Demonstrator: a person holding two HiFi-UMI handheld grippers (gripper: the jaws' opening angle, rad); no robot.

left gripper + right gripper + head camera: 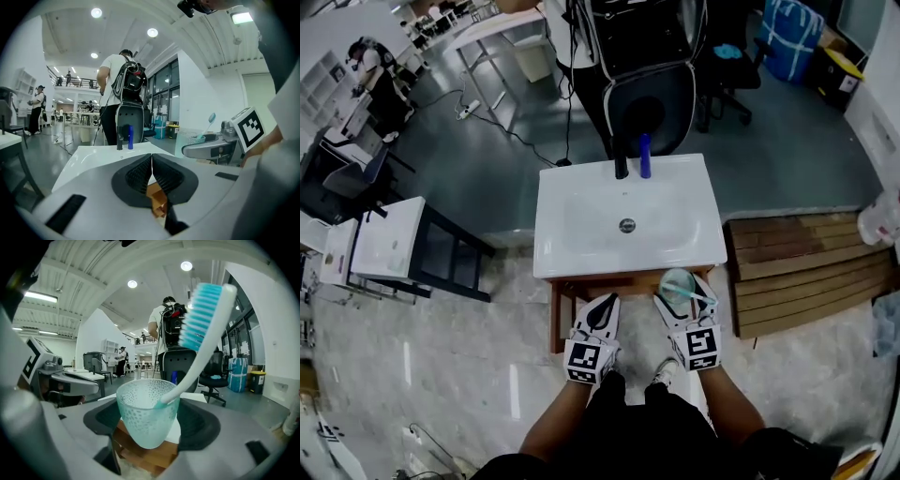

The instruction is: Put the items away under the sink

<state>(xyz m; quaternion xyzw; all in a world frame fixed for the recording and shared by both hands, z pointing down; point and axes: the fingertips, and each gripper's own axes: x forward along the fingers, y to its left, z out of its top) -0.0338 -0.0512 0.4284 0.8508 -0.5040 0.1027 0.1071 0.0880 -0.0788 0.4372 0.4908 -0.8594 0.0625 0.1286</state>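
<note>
My right gripper [680, 294] is shut on a pale green textured cup [146, 413] that holds a white toothbrush [201, 333] with blue bristles. In the head view the cup [678, 288] hangs at the front right corner of the white sink [581, 234]. My left gripper [603, 311] is shut and empty, just in front of the sink's wooden stand [555, 314]. The left gripper view shows its dark pads [140, 174] pressed together, with the cup [190, 138] off to the right. A black tap [622, 165] and a blue tube [645, 155] stand at the sink's back edge.
A stack of wooden slats [806, 267] lies on the floor to the right. A second white sink on a black frame [403, 248] stands to the left. A person with a backpack [119, 93] and a black chair [647, 98] are behind the sink.
</note>
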